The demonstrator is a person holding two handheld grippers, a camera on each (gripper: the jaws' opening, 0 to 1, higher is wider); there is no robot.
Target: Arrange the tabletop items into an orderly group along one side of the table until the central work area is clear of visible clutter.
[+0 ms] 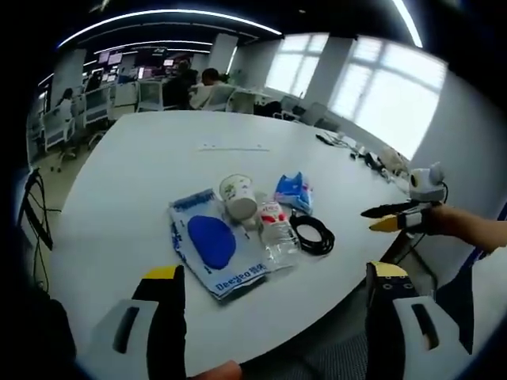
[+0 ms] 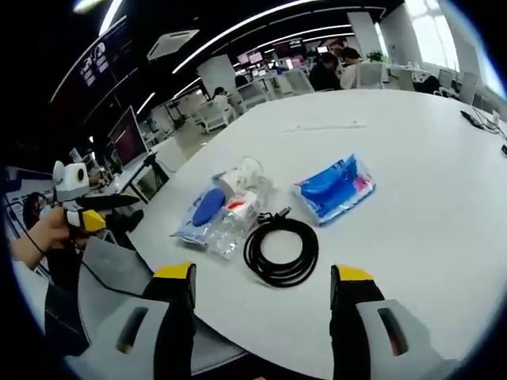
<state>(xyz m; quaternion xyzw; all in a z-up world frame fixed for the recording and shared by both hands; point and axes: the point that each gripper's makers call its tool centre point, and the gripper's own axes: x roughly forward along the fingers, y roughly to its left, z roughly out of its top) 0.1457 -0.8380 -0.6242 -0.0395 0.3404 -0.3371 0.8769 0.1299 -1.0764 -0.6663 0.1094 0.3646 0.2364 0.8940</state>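
A small cluster lies near the table's edge. It holds a blue-and-white plastic bag (image 1: 214, 241) (image 2: 204, 210), a tipped paper cup (image 1: 238, 196) (image 2: 242, 174), a clear bottle with a red label (image 1: 275, 226) (image 2: 238, 215), a blue packet (image 1: 294, 190) (image 2: 334, 188) and a coiled black cable (image 1: 313, 233) (image 2: 281, 249). My left gripper (image 1: 275, 271) is open and empty, short of the bag. My right gripper (image 2: 264, 273) is open and empty, just short of the cable. Each gripper, held in a hand beyond the table's edge, also appears in the other's view: right gripper (image 1: 392, 218), left gripper (image 2: 87, 214).
The large white table (image 1: 142, 174) (image 2: 428, 237) stretches far beyond the cluster. A thin strip (image 1: 234, 147) (image 2: 325, 127) lies mid-table, and small devices and cables (image 1: 341, 141) sit on the far right edge. A grey chair (image 2: 119, 277) stands by the near edge. People sit at desks behind.
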